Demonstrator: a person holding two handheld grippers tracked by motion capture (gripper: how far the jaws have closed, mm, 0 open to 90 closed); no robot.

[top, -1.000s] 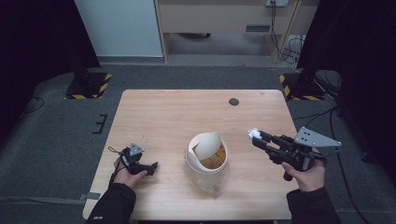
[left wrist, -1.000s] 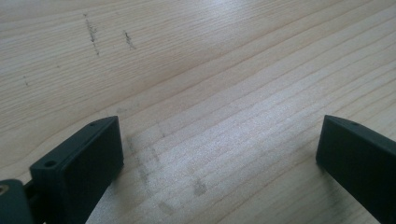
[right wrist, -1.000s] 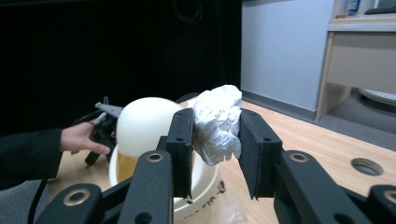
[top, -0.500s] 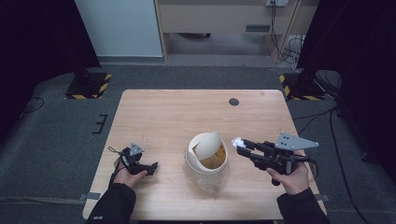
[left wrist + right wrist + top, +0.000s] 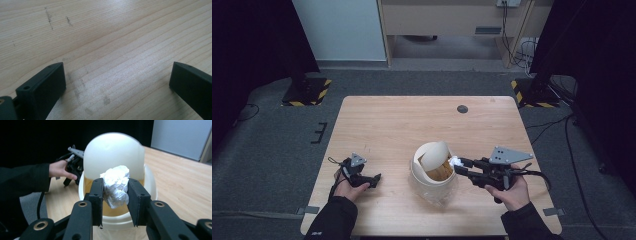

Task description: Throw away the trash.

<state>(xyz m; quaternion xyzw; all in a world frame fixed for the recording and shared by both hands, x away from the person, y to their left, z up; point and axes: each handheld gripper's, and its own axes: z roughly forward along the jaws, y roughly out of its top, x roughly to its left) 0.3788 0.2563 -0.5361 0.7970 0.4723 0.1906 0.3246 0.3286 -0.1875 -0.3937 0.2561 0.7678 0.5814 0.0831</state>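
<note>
Right hand-held gripper (image 5: pixel 115 188) clamped on paper wad (image 5: pixel 115 185) at bin (image 5: pixel 434 172) mouth.

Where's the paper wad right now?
The paper wad is clamped in the right hand-held gripper, at the mouth of the white bin near the table's front edge, just under its tilted swing lid.

Both tongs are matte black plastic. The right tongs (image 5: pixel 460 166) carry a grey three-cornered plate dotted with small holes, plus a black cable trailing off at the right of the frame. Up close, their linkage arms have brass-ringed pivot holes. The left tongs (image 5: pixel 371 178) have a smaller grey plate and flat, blocky jaws. Both sleeves are black.
</note>
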